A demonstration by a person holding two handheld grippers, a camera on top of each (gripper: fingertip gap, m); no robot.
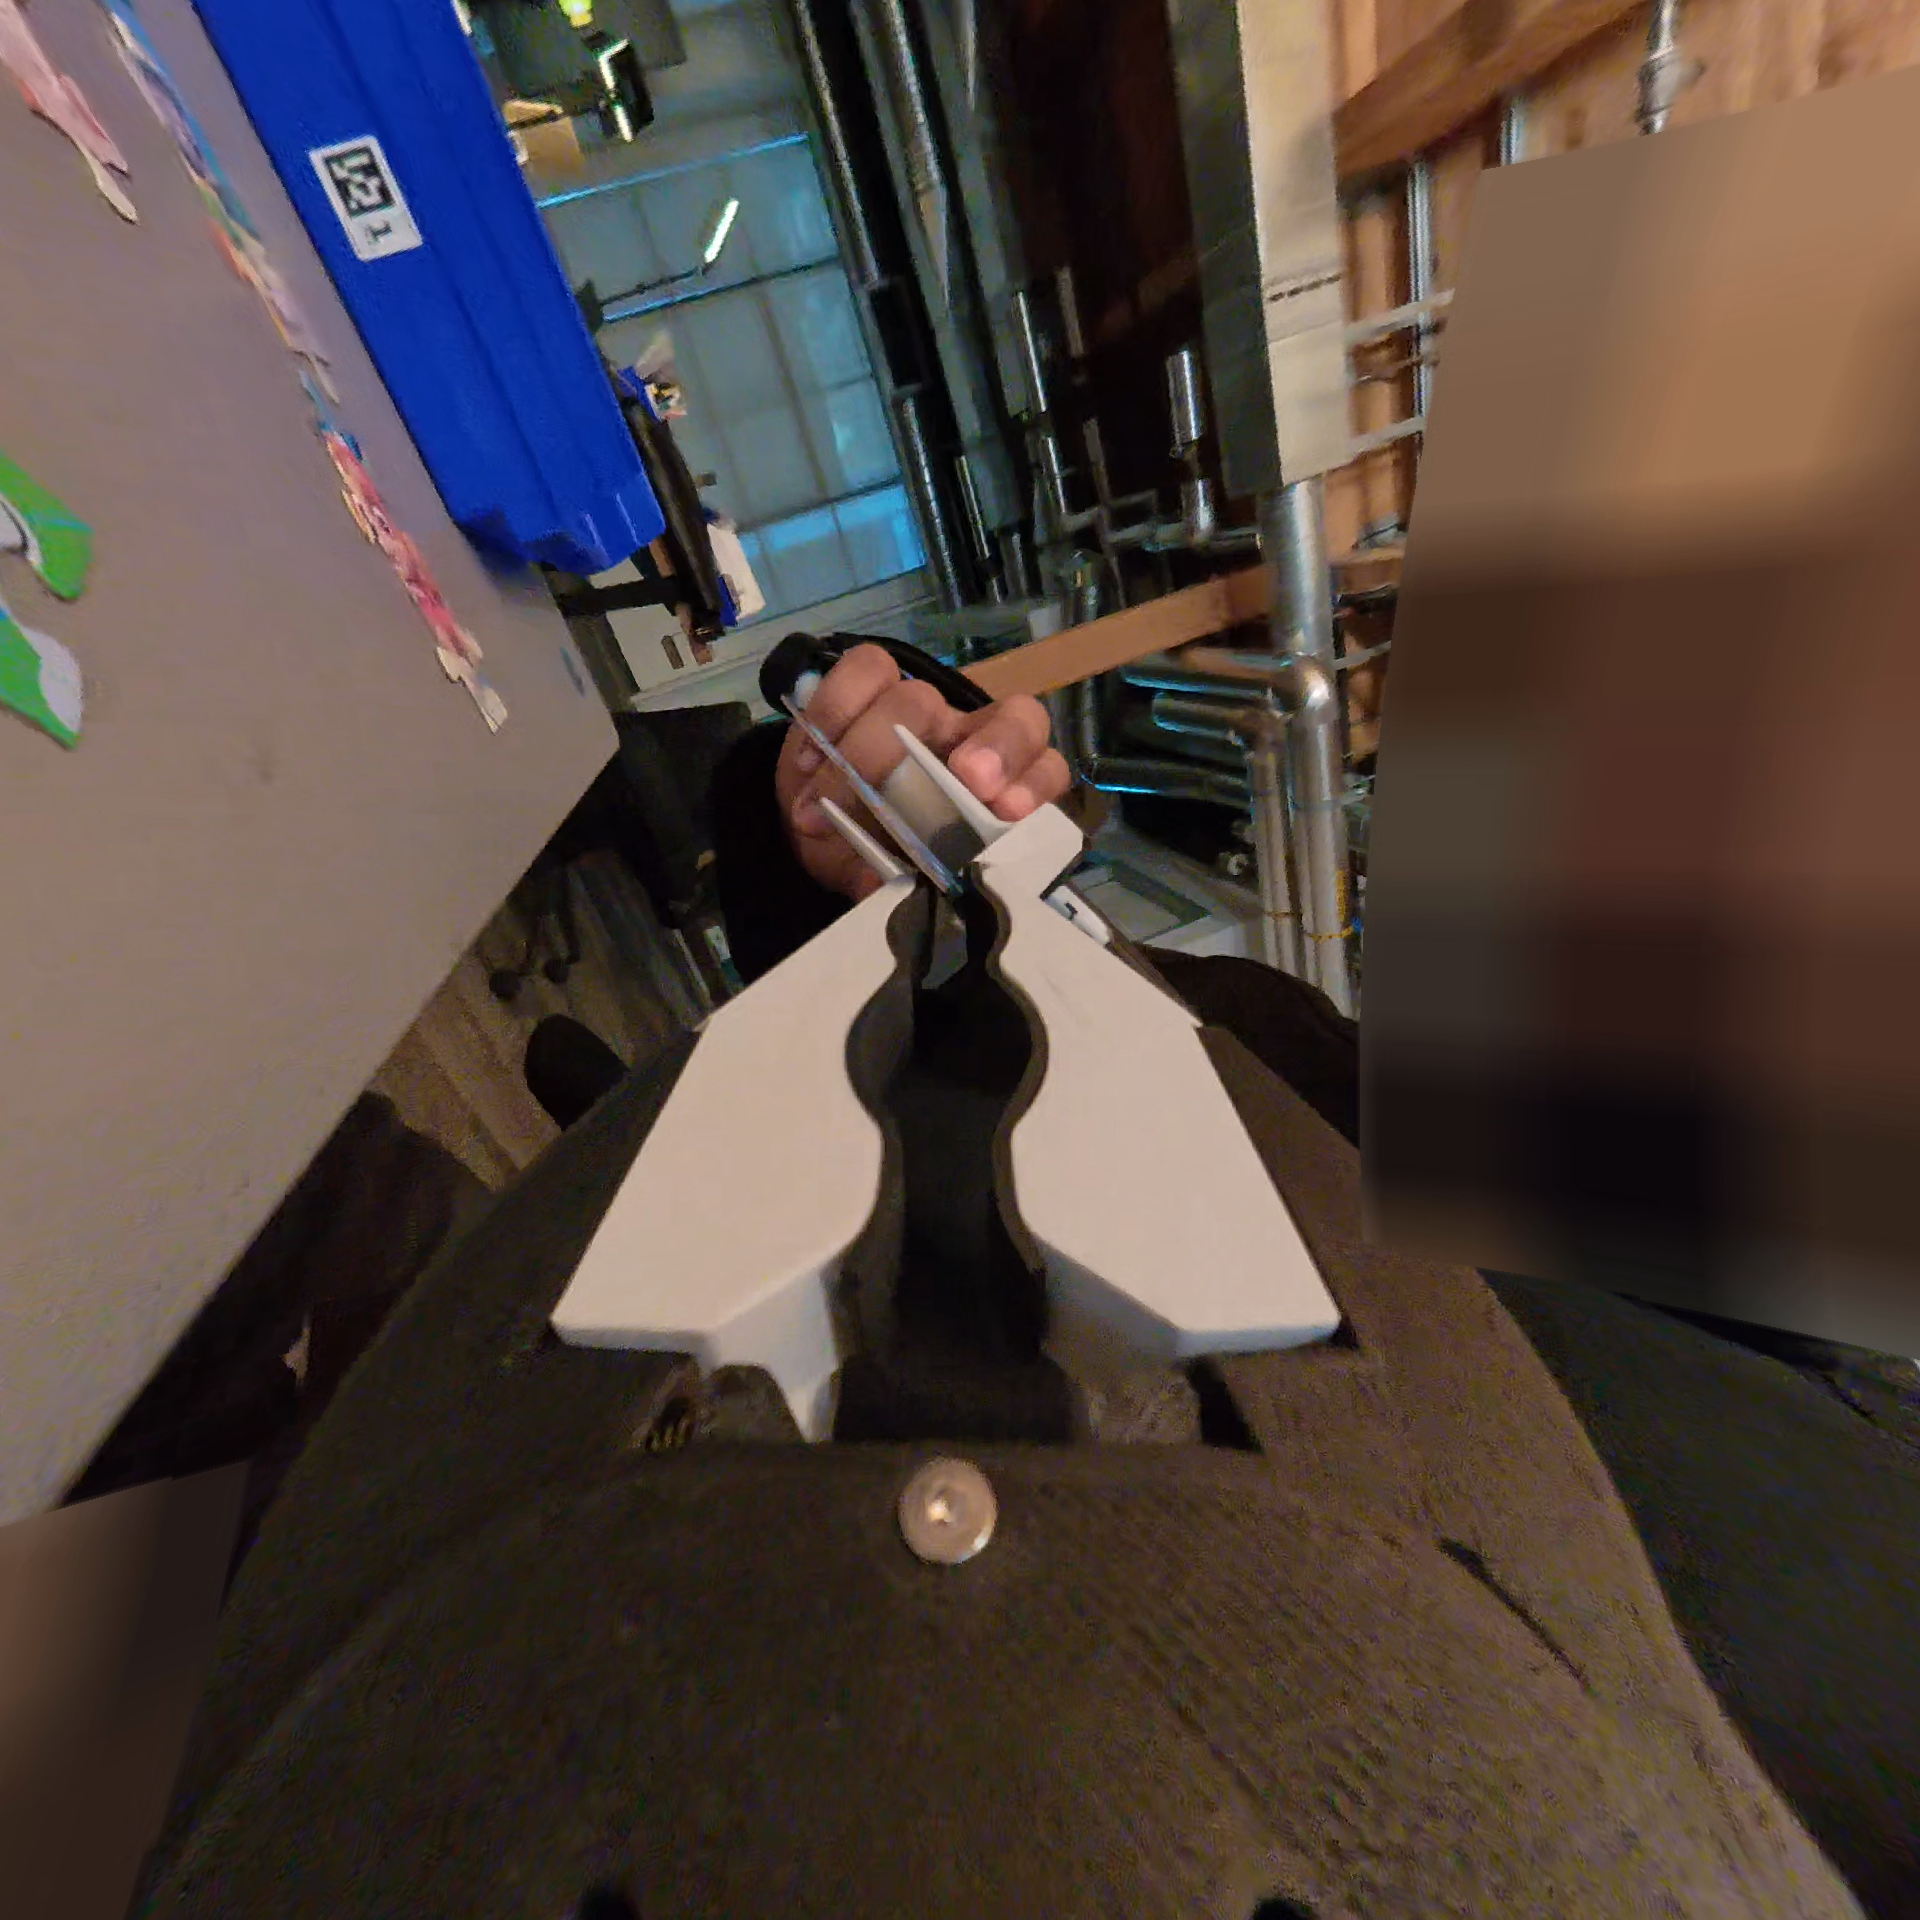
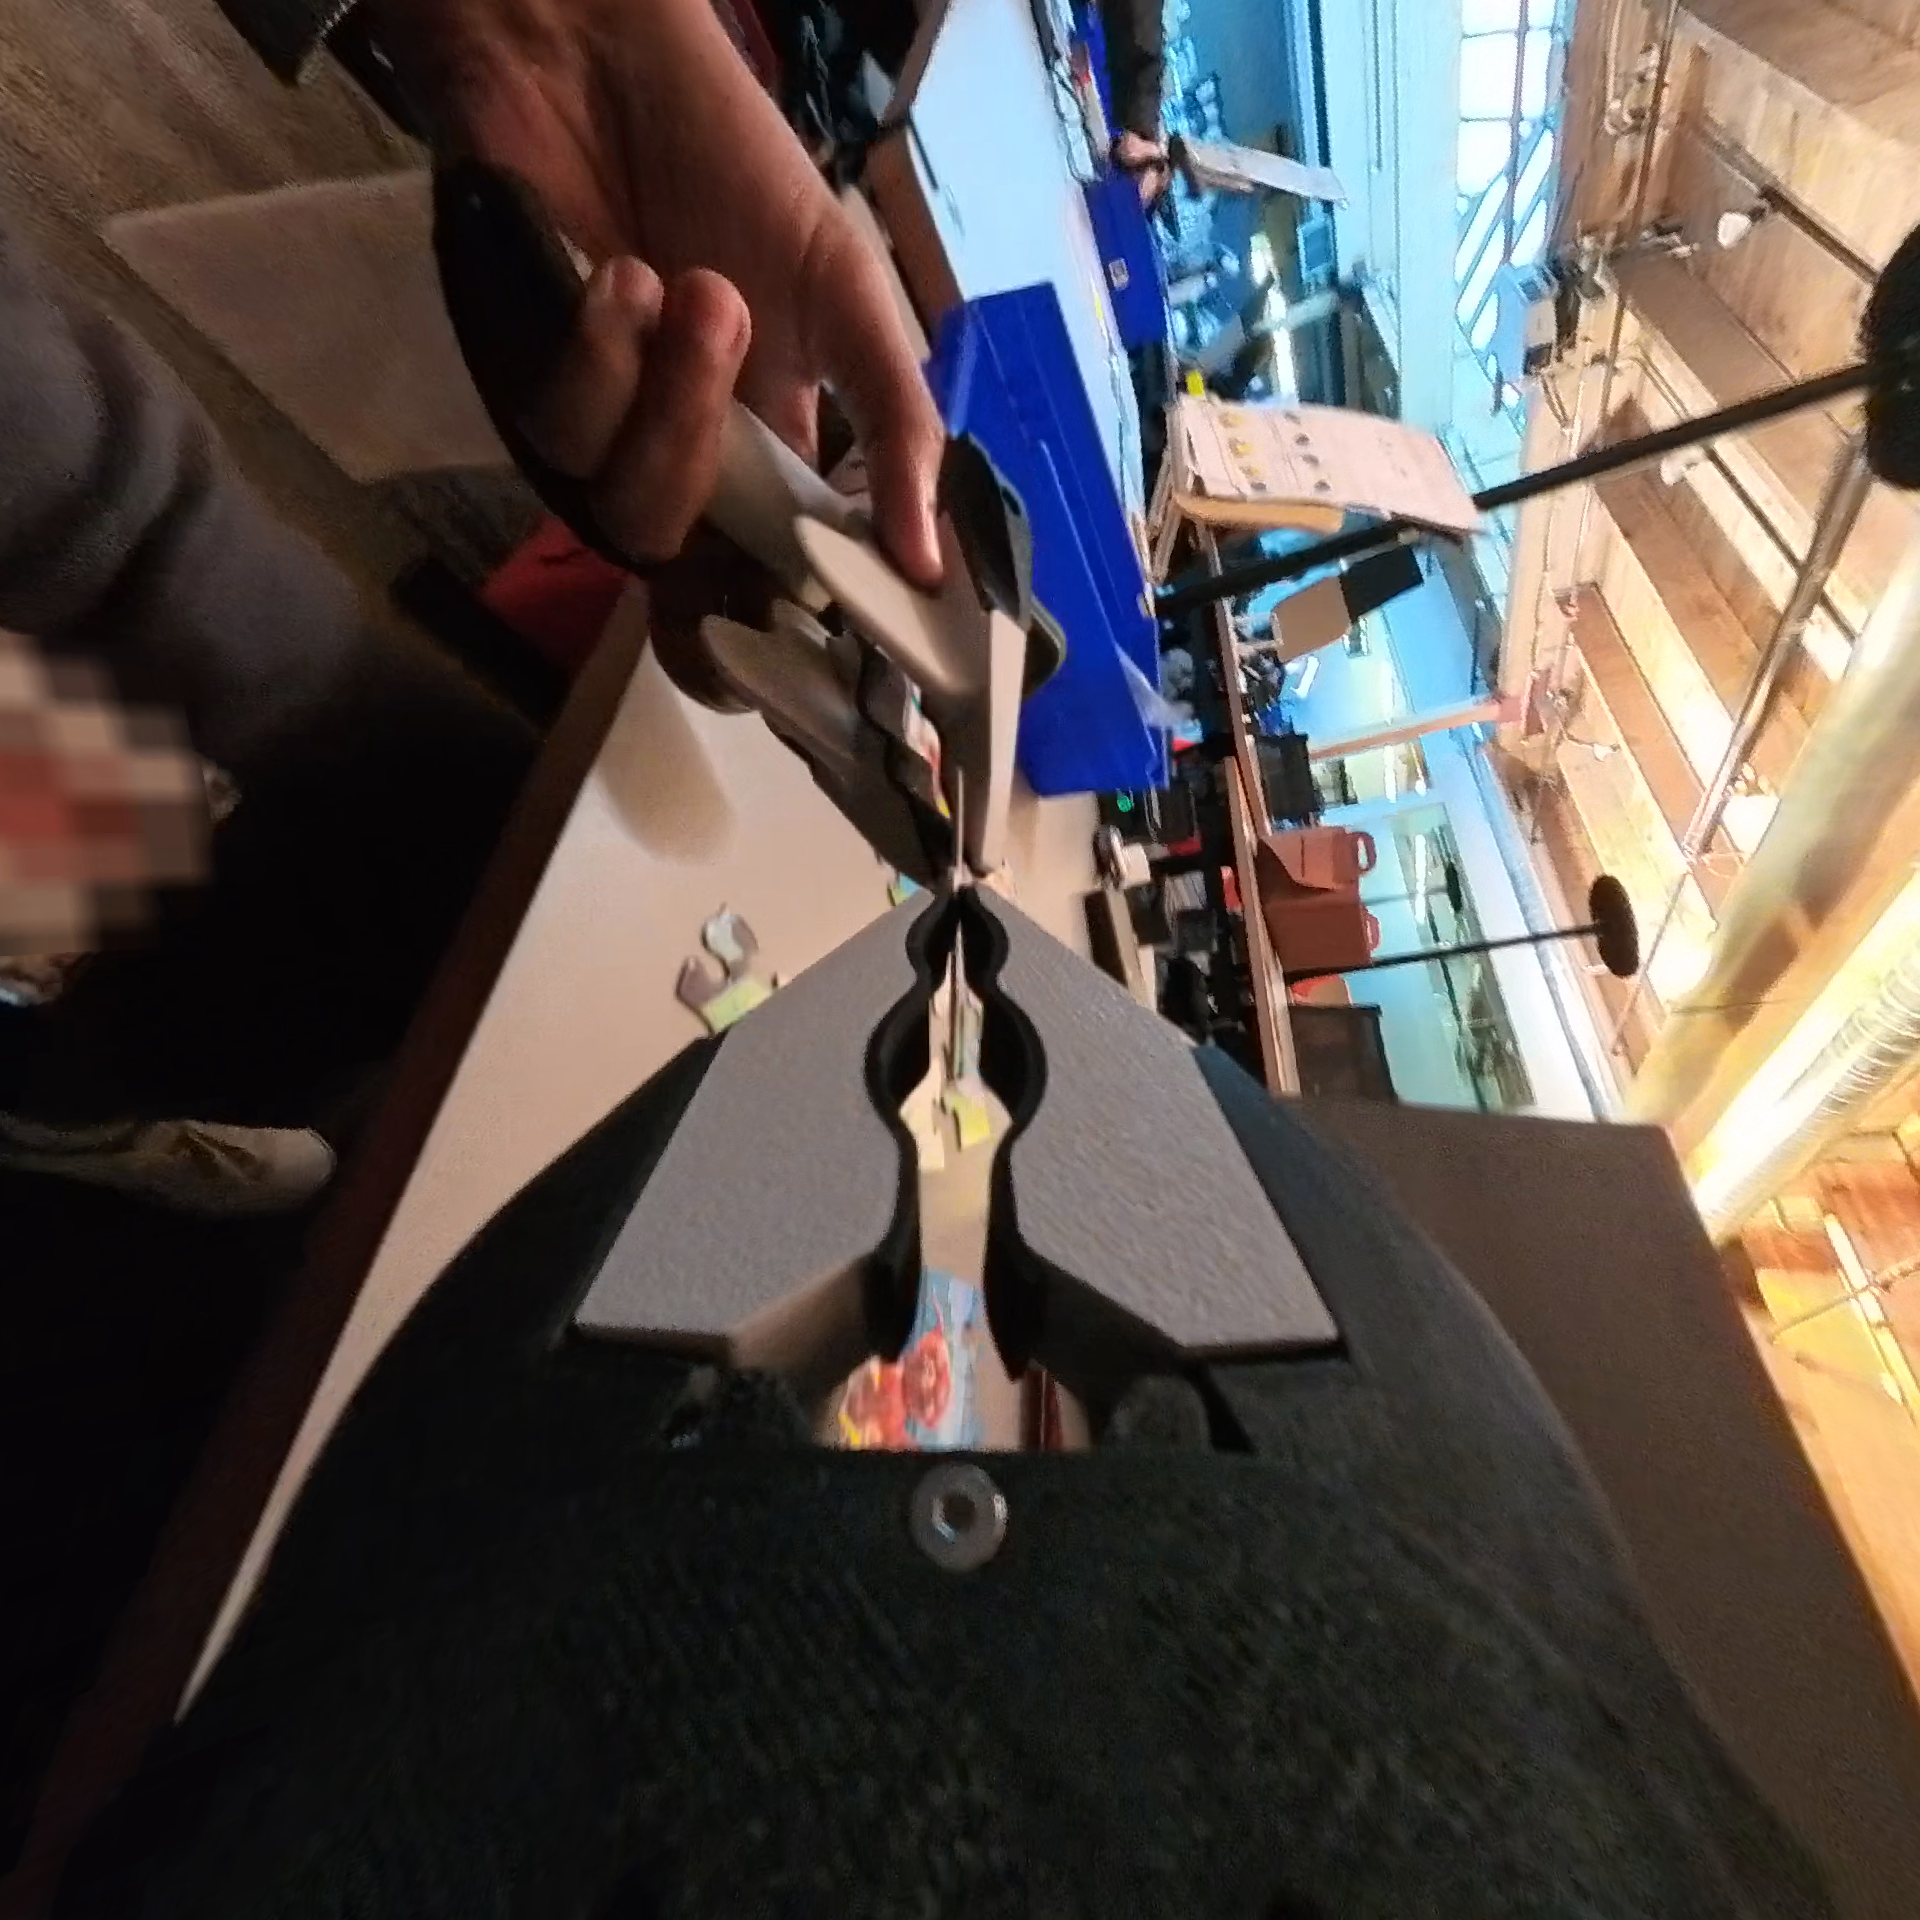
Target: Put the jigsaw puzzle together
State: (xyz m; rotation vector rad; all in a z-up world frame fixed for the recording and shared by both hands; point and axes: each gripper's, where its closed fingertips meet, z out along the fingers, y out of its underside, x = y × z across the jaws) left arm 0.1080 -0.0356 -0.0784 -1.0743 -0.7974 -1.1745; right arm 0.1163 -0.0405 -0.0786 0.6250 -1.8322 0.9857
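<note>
Both grippers are raised above the grey table [image 1: 260,831] and meet tip to tip. A thin flat puzzle piece [image 1: 862,800], seen edge-on, runs between them. My left gripper [image 1: 951,888] is shut on one end of it. The right gripper [image 1: 914,821], held in a hand [image 1: 935,717], faces it from beyond. In the right wrist view my right gripper [image 2: 956,896] is shut on the same piece [image 2: 957,816], a thin line between its pads. The left gripper [image 2: 963,862] comes down from above, held by a hand [image 2: 727,260].
Several coloured puzzle pieces [image 1: 42,540] lie on the table, and others show in the right wrist view [image 2: 727,977]. A blue bin [image 1: 447,312] stands at the table's far side [image 2: 1060,582]. Pipes, shelving and other tables fill the background. The grippers are tip to tip, or close to it.
</note>
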